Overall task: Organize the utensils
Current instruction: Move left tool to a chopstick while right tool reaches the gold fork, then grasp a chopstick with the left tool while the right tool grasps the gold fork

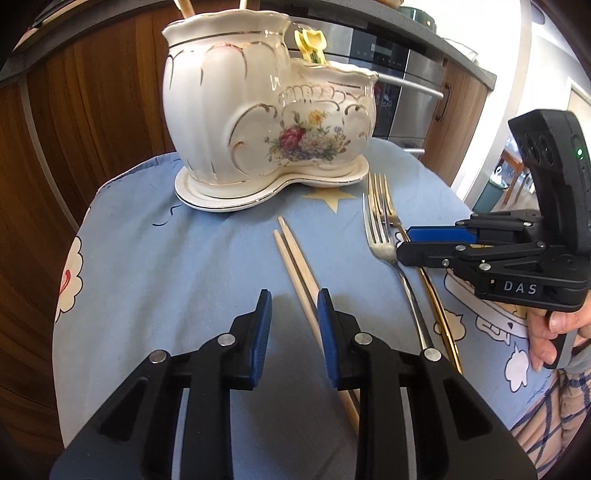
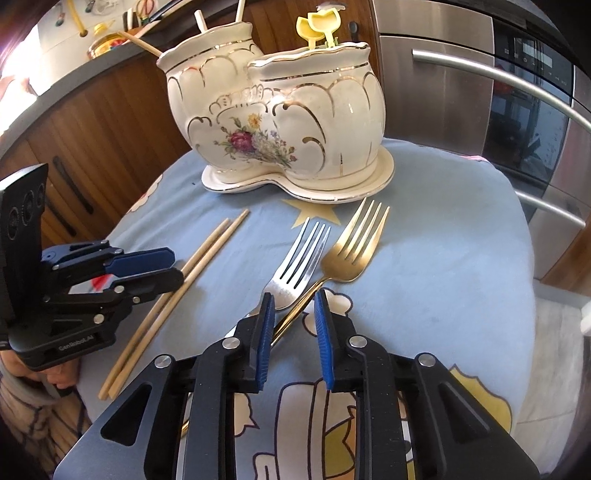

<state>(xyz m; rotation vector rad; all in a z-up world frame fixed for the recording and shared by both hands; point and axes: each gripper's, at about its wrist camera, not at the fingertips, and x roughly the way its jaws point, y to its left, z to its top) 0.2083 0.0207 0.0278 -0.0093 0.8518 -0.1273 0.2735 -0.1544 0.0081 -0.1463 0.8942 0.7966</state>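
Both grippers tilt steeply down over the cloth-covered tabletop (image 1: 155, 258). In the left wrist view the left gripper (image 1: 294, 317) sits at 6 o'clock, its blue-padded fingers (image 1: 263, 332) narrowly parted; the chopsticks (image 1: 295, 266) run under the right-hand pad, but whether the pads press on them cannot be told. The pair lies side by side, long axis from 6 toward 12 o'clock, leaning slightly left, tips toward the holder. In the right wrist view the right gripper (image 2: 294, 321) also sits at 6 o'clock, fingers (image 2: 266, 332) narrowly parted, with the gold fork's (image 2: 351, 254) handle passing between them and the silver fork's (image 2: 295, 266) handle under the left pad; no firm pinch shows, so a grip cannot be confirmed. Both forks lie flat, handles toward the camera, tines pointing to about 1 o'clock, the gold one just right of the silver and their handles crossing near the fingers. From the left wrist view the right gripper (image 1: 402, 245) comes in from 3 o'clock, held by a hand (image 1: 554, 332), its fingertips at the fork necks. Farther off at 12 o'clock stands the two-pot ceramic holder (image 2: 280, 125) on its saucer, with sticks in the taller pot and yellow utensils (image 2: 319, 27) in the lower one.
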